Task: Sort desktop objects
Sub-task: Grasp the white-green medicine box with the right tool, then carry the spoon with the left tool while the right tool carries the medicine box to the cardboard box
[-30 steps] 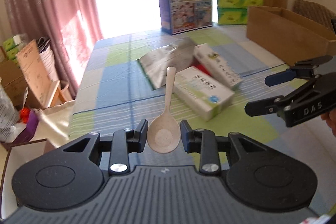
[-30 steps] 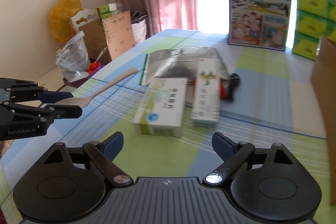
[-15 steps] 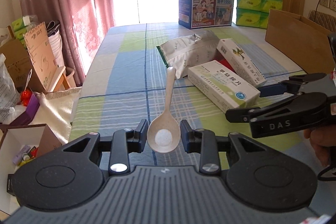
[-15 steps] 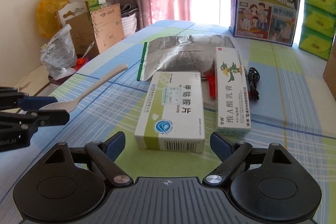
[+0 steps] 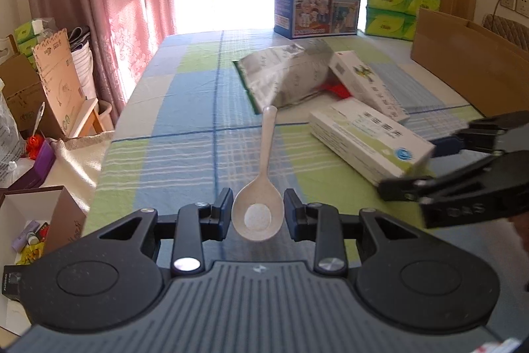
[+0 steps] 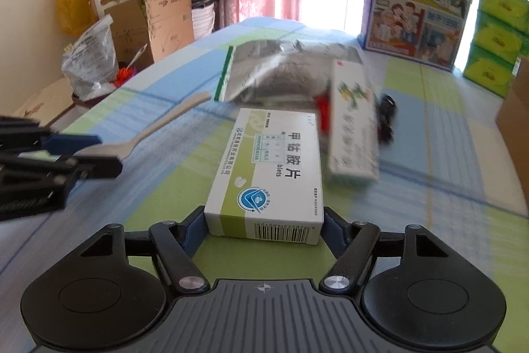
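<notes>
Beige spoon (image 5: pixel 258 214) is clamped by its bowl in left gripper (image 5: pixel 257 214); right gripper (image 6: pixel 263 225) fingers bracket the medicine box (image 6: pixel 269 171), contact unconfirmed.

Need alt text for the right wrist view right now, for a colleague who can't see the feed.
The right gripper has its jaws on either side of the near end of a white-and-green medicine box lying on a checked tablecloth. Behind it lie a second box and a silver foil pouch; at left the left gripper holds a beige spoon.
</notes>
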Action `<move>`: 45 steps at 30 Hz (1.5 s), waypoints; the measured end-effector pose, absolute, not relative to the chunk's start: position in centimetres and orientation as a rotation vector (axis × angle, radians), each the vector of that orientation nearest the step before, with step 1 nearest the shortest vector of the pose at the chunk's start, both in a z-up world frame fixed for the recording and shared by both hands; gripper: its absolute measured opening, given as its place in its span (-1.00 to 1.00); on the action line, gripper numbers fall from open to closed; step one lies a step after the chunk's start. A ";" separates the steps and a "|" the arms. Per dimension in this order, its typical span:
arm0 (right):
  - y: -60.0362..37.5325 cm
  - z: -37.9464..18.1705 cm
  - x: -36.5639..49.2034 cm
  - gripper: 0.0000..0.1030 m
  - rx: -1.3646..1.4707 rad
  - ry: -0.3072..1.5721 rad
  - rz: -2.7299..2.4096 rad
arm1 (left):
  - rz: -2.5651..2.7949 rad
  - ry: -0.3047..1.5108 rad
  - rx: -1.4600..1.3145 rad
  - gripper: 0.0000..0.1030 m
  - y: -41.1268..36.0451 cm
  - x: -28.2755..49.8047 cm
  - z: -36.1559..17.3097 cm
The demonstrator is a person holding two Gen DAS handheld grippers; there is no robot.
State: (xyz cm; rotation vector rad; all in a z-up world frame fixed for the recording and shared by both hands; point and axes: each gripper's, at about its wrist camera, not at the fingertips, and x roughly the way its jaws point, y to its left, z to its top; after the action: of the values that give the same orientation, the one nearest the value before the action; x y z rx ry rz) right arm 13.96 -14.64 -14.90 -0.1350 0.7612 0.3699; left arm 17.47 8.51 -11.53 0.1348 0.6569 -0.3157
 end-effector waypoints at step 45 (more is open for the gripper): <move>-24.4 -14.5 10.0 0.33 -0.009 0.750 0.083 | -0.431 0.684 0.182 -0.46 0.8 13.7 -12.8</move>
State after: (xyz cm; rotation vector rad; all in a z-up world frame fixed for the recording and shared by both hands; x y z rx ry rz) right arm 9.97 -24.41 -14.51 -0.0085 0.7495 0.0825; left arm 13.72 0.84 -12.81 0.1823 0.6837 -0.4305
